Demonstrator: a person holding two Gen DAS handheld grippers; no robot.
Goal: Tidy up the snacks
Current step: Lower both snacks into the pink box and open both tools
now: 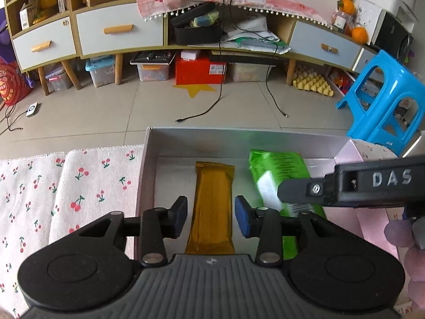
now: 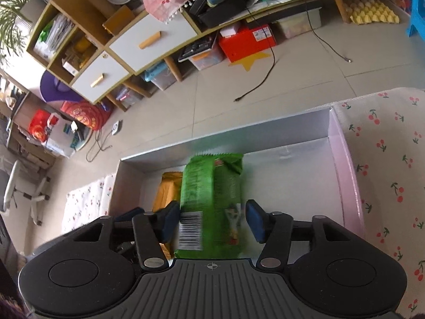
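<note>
Two snack packs lie side by side in the shallow white cardboard box (image 1: 148, 159) on the cherry-print cloth (image 1: 79, 180); the left claw (image 1: 211, 214) straddles the glossy amber bar (image 1: 211, 207) with small gaps at both pads, and the right claw (image 2: 211, 222) brackets the crinkly green pouch (image 2: 212, 199) — its right pad clear, its left pad close or touching. The risk, I judge, is drag: a pad catching slick foil on withdrawal could skew a pack or tip it against its neighbour.
</note>
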